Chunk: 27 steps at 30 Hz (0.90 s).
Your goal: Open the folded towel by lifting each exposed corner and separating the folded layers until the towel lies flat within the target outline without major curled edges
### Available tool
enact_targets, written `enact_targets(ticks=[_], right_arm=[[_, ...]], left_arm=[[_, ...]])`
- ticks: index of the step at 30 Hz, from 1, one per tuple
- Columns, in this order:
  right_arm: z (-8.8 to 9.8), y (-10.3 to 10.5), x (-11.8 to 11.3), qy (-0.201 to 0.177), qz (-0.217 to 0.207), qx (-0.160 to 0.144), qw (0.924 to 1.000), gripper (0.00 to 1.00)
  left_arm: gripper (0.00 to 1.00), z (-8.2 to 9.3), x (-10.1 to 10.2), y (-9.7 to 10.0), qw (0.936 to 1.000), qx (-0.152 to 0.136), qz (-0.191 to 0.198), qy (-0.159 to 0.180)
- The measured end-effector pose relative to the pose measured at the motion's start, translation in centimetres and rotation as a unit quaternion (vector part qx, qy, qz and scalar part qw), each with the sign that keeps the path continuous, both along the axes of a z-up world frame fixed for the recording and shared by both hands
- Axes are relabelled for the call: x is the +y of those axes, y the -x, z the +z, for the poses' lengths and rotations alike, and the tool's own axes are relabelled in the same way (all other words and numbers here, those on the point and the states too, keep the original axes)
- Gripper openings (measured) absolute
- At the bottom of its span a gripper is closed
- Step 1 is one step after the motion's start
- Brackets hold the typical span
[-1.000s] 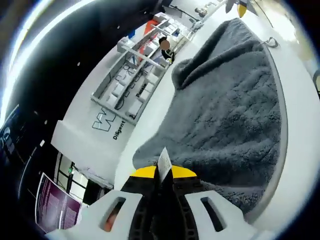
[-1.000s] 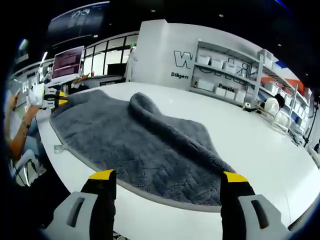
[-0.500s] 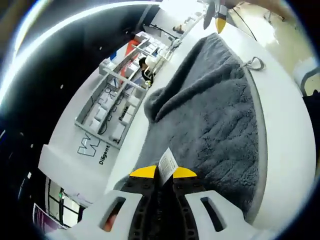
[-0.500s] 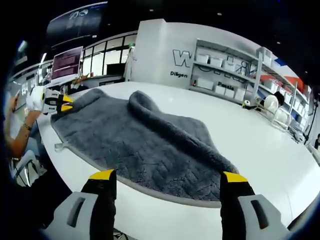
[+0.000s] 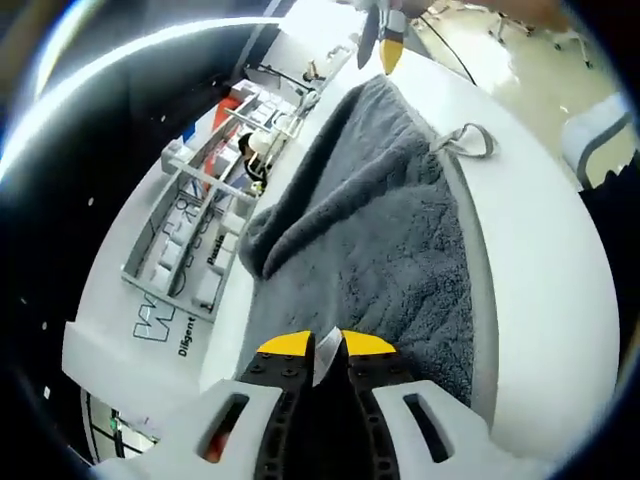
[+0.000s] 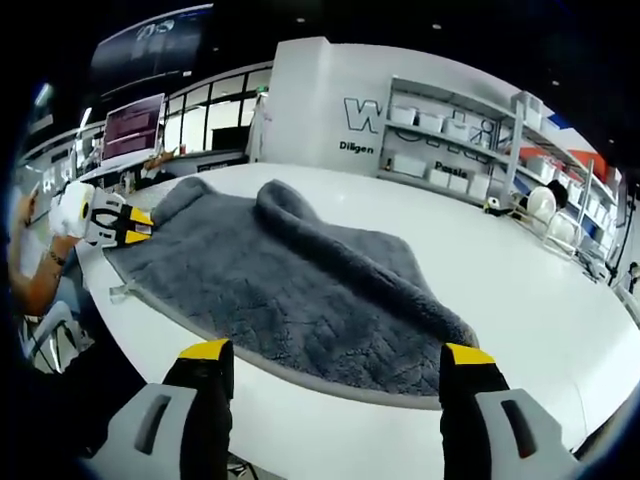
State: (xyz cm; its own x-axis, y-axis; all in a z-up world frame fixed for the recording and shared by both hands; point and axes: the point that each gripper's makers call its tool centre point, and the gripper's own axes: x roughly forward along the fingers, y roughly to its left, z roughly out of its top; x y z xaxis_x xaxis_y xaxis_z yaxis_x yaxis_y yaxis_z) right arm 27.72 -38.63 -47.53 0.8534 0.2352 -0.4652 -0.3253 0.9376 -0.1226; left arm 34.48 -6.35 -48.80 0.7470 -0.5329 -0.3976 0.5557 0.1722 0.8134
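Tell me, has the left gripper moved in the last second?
Yes. In the right gripper view, the left gripper has come inward over the white table, carrying the grey towel corner with it.

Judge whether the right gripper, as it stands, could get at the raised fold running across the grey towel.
Probably yes. The right gripper is open and aimed at the towel; only flat towel lies before the fold. The left gripper holds a far corner, clear of the way.

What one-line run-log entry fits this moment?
left gripper: shut on towel corner | right gripper: open, off towel | towel: raised fold across middle | table
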Motion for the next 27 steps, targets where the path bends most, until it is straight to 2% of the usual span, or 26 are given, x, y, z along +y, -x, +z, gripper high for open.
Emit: enact_targets(ticks=[3,5,7,11,14,16,17,18,19,21,24,25,27], right_arm=[[-0.1,0.1,-0.1,0.001,0.000,0.002,1.0000,0.86],[-0.2,0.2,-0.2,0.001,0.000,0.003,1.0000,0.86],[-0.2,0.2,-0.3,0.000,-0.002,0.003,1.0000,0.86],[-0.3,0.3,-0.4,0.001,-0.003,0.005,1.0000,0.85],[-0.4,0.4,-0.3,0.000,-0.002,0.006,1.0000,0.85],[-0.4,0.3,-0.2,-0.003,-0.001,0.004,1.0000,0.85],[-0.4,0.3,-0.2,-0.003,-0.002,0.004,1.0000,0.85],[-0.5,0.3,-0.2,-0.003,-0.002,0.005,1.0000,0.85],[-0.5,0.3,-0.1,-0.003,-0.001,0.005,1.0000,0.85],[-0.6,0.2,0.0,-0.002,0.001,0.007,1.0000,0.85],[-0.7,0.1,0.1,-0.001,0.003,0.009,1.0000,0.85],[-0.7,0.1,0.2,-0.001,0.003,0.009,1.0000,0.85],[-0.8,0.1,0.3,-0.002,0.004,0.009,0.9999,0.85]], left_arm=[[0.09,0.0,0.3,-0.2,0.9989,0.029,0.008,0.035],[0.12,0.3,0.5,-0.2,0.9984,0.032,0.010,0.046],[0.19,0.6,0.7,-0.1,0.9976,0.032,0.015,0.060],[0.36,2.2,1.3,0.1,0.9908,0.044,0.026,0.125],[0.38,3.5,1.9,0.4,0.9818,0.064,0.029,0.177],[0.38,4.8,2.7,0.6,0.9709,0.076,0.033,0.225],[0.40,5.2,2.9,0.6,0.9676,0.080,0.034,0.237],[0.42,5.9,3.5,0.7,0.9609,0.086,0.037,0.261],[0.43,6.3,4.0,0.6,0.9569,0.090,0.041,0.273],[0.50,6.7,5.0,0.4,0.9526,0.095,0.055,0.284],[0.65,6.6,7.5,-0.8,0.9540,0.080,0.103,0.270],[0.69,6.7,8.3,-1.3,0.9510,0.076,0.116,0.277],[0.75,6.4,9.4,-1.8,0.9418,0.092,0.133,0.295]])
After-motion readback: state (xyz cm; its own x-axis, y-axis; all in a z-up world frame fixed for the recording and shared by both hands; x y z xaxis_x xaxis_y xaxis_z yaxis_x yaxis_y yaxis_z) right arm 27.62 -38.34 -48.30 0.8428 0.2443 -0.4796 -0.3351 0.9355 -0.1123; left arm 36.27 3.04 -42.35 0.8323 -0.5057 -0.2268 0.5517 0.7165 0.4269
